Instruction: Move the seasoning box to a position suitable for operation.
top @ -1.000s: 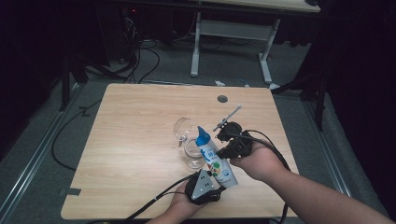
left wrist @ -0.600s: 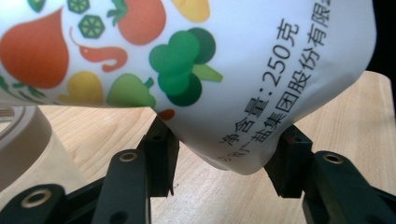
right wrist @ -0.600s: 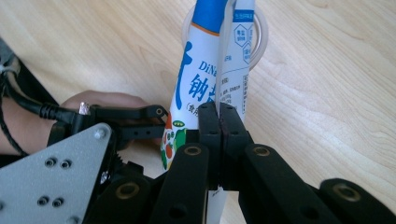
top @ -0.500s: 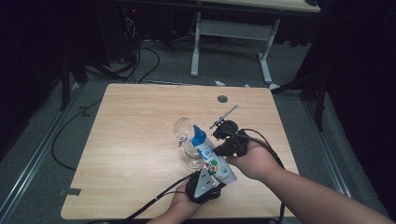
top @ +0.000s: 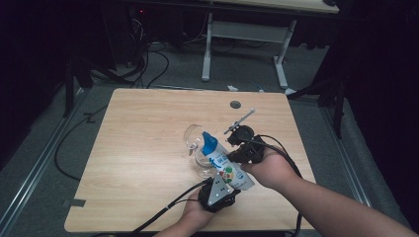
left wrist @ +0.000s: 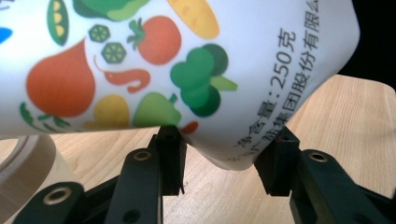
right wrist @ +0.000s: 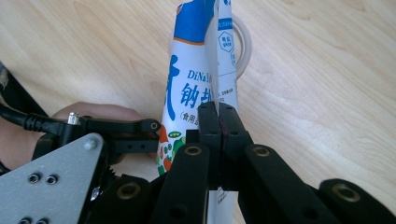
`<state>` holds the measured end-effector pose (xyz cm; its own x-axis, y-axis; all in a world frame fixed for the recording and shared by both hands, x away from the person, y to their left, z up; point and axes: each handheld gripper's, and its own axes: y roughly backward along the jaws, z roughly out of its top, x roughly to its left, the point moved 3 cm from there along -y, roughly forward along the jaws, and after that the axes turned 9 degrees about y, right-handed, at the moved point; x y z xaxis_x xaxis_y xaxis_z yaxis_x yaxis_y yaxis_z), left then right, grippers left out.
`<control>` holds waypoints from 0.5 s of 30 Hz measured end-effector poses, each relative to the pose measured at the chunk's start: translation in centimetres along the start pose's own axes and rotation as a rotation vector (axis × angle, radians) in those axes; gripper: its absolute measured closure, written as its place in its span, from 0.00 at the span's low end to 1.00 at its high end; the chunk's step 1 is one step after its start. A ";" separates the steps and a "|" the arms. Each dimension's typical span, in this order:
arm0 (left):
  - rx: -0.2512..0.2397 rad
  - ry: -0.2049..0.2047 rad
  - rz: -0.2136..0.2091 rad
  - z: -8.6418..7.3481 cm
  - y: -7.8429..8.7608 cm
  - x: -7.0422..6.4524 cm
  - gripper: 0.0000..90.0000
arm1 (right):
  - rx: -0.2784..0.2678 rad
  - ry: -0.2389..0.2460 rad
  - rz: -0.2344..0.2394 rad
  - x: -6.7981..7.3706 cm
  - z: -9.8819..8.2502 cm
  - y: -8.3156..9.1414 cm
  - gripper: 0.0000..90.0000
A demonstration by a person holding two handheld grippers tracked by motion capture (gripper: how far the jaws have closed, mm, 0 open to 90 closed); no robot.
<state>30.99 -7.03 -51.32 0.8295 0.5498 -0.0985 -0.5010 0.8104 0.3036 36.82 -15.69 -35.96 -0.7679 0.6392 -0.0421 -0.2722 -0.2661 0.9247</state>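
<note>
White plastic pouch (top: 223, 165) hangs over the glass (top: 197, 143) on the bench (top: 143, 148), right tool (right wrist: 219, 122) clamped on its seam; left tool (left wrist: 219, 156), just closing around its base, must squeeze next.

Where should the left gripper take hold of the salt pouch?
At its bottom end, coming from below. The pouch hangs tilted from the right gripper, shut on its flat back seam, so the rounded base sits between the left gripper's fingers, which have been closing.
</note>
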 end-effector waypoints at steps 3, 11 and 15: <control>-0.005 0.009 0.001 0.1 -0.1 0.2 0.64 | -0.009 -0.011 -0.001 -0.2 0.1 0.0 1.00; -0.010 0.019 -0.001 0.5 -0.2 0.6 0.64 | -0.008 -0.003 -0.016 -0.5 0.7 0.1 1.00; -0.011 0.032 -0.005 0.7 -0.2 0.7 0.64 | -0.012 0.000 -0.023 -0.6 1.0 0.2 1.00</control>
<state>31.89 -6.95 -50.75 0.8239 0.5517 -0.1300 -0.4996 0.8151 0.2931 37.85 -15.42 -35.40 -0.7616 0.6449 -0.0635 -0.2969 -0.2601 0.9188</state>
